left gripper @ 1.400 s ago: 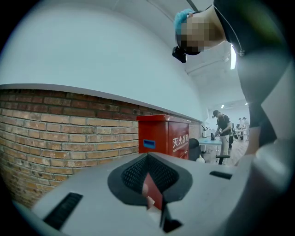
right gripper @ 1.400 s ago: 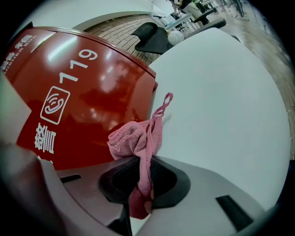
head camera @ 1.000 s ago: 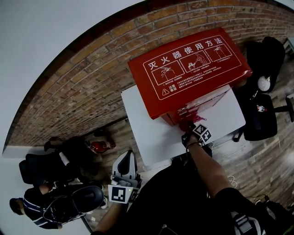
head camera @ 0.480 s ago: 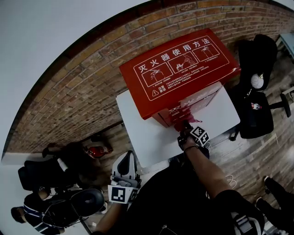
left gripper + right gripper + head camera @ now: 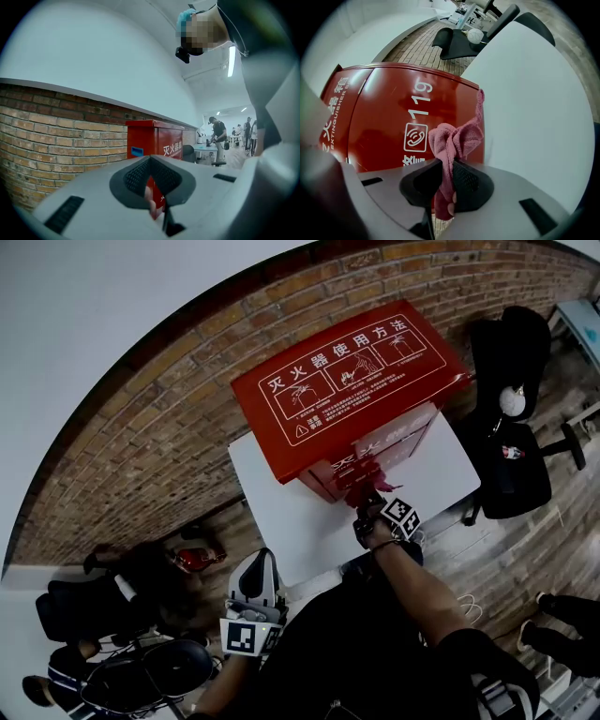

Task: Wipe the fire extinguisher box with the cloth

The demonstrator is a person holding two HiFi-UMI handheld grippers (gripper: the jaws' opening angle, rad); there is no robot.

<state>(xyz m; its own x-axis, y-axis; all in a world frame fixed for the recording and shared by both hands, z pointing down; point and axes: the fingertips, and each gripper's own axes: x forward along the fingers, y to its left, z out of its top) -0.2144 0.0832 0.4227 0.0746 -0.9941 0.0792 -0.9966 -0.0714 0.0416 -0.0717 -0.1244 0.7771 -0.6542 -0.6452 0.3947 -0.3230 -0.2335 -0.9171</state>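
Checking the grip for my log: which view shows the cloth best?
The right gripper view: the pink cloth sits bunched between the right gripper's jaws, before the red fire extinguisher box. The head view shows only a small pink scrap; the left gripper view, none.

The brick wall (image 5: 187,399) closes in behind the red box (image 5: 347,399) — bare white table (image 5: 272,502) lies open left of it.
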